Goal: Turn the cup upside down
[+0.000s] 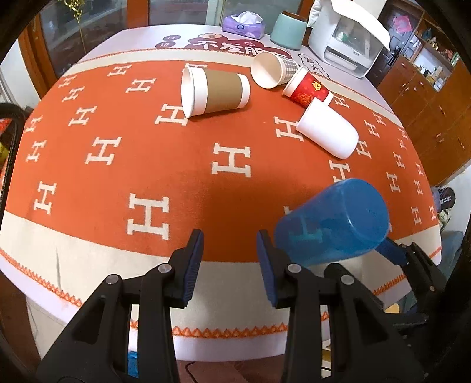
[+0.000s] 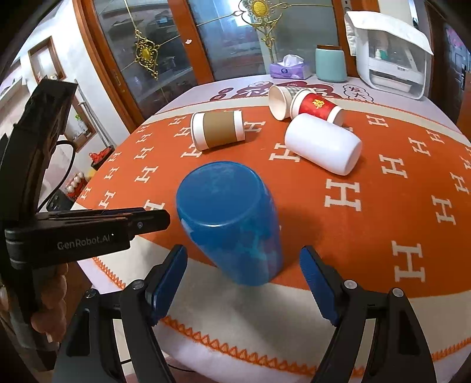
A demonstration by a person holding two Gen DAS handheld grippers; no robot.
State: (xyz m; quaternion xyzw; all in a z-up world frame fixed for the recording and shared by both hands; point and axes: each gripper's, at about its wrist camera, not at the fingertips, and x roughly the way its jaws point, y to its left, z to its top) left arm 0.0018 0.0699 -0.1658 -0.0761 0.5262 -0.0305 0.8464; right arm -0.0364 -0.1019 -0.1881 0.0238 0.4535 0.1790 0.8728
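Note:
A blue translucent plastic cup [image 2: 232,221] stands upside down near the front edge of the orange cloth, its closed base facing up. My right gripper [image 2: 244,282] is open, its blue pads either side of the cup's lower part and apart from it. In the left wrist view the same blue cup [image 1: 332,221] is at the right, with the right gripper's fingers behind it. My left gripper [image 1: 229,265] is open and empty, left of the cup, above the cloth's front border.
Several cups lie on their sides further back: a brown-sleeved paper cup [image 1: 213,91], a checked paper cup [image 1: 272,72], a red cup [image 1: 307,88] and a white cup [image 1: 328,132]. A tissue pack [image 1: 244,25], a teal canister [image 1: 288,29] and a white appliance [image 1: 350,38] stand at the far edge.

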